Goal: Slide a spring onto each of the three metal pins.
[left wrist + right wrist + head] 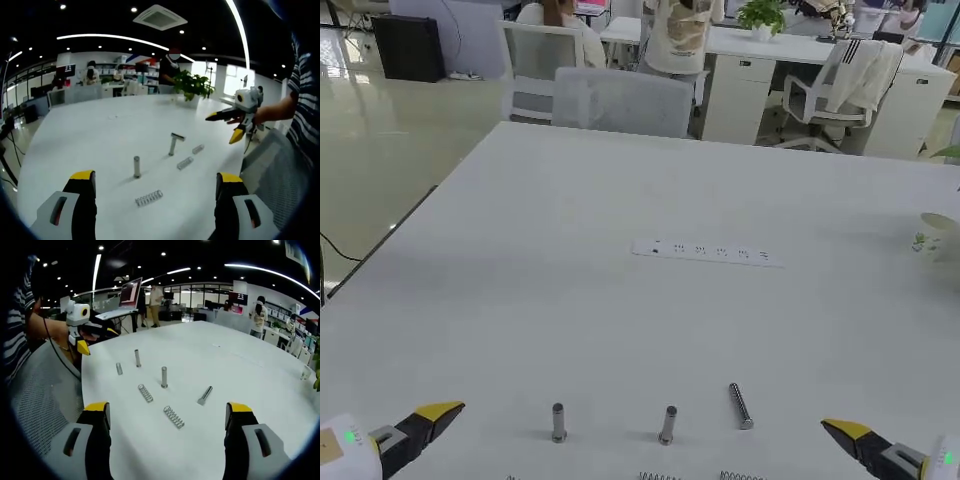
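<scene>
I hold both grippers low at the near edge of the table [620, 200], one out to each side of the work. The left gripper [100, 340] has its fingers spread wide and nothing between them. The right gripper [221, 129] is the same: fingers well apart and empty. Neither touches a pin or a spring.

In the head view the pins sit in a rough row between the grippers. The left pin [558, 422] and the middle pin [667, 425] stand upright on their heads. The right pin [741, 406] lies on its side, a little farther from me than the other two. All three pins are bare.

The springs lie loose on the table, closer to me than the pins. In the left gripper view the first spring [149, 198] lies just ahead of my own fingers, near the left pin. The second spring [185, 162] and the third spring [198, 148] lie farther along, beside the other pins.

A power strip [707, 252] lies flat mid-table, well beyond the pins.
</scene>
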A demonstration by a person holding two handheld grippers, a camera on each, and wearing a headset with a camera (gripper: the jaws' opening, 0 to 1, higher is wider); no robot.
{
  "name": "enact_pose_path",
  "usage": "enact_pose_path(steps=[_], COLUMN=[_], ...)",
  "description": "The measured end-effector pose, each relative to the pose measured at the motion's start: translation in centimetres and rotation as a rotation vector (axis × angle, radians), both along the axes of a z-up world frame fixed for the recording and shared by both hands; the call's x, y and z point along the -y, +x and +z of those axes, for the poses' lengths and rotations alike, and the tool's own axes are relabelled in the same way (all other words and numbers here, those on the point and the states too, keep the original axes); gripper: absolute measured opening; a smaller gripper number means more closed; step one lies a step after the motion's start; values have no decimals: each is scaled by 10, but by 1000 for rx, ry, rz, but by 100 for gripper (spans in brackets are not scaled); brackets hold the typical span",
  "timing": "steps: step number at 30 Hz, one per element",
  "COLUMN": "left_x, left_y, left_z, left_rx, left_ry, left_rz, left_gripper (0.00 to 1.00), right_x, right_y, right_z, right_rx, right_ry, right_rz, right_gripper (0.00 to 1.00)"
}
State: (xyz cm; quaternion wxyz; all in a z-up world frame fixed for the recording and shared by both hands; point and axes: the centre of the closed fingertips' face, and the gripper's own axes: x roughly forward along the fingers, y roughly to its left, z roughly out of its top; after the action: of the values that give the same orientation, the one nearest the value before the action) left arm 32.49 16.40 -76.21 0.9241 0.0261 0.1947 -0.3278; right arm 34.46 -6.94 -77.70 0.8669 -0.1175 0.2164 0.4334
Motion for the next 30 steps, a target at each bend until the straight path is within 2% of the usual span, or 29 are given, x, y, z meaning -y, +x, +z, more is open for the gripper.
enact_pose_path(steps=[19, 30], left_x=[-4, -4], left_y=[-2, 1], left_z=[-3, -4], left_rx=[-5, -10], left_ry=[0, 18], left_rz=[6, -27], left_gripper=[98, 98], right_x=[3, 4], right_y=[-2, 1], right_z=[1, 1], right_rx=[1, 6], right_ry=[2, -11], right_rz=[-5, 1], right_gripper=[96, 96])
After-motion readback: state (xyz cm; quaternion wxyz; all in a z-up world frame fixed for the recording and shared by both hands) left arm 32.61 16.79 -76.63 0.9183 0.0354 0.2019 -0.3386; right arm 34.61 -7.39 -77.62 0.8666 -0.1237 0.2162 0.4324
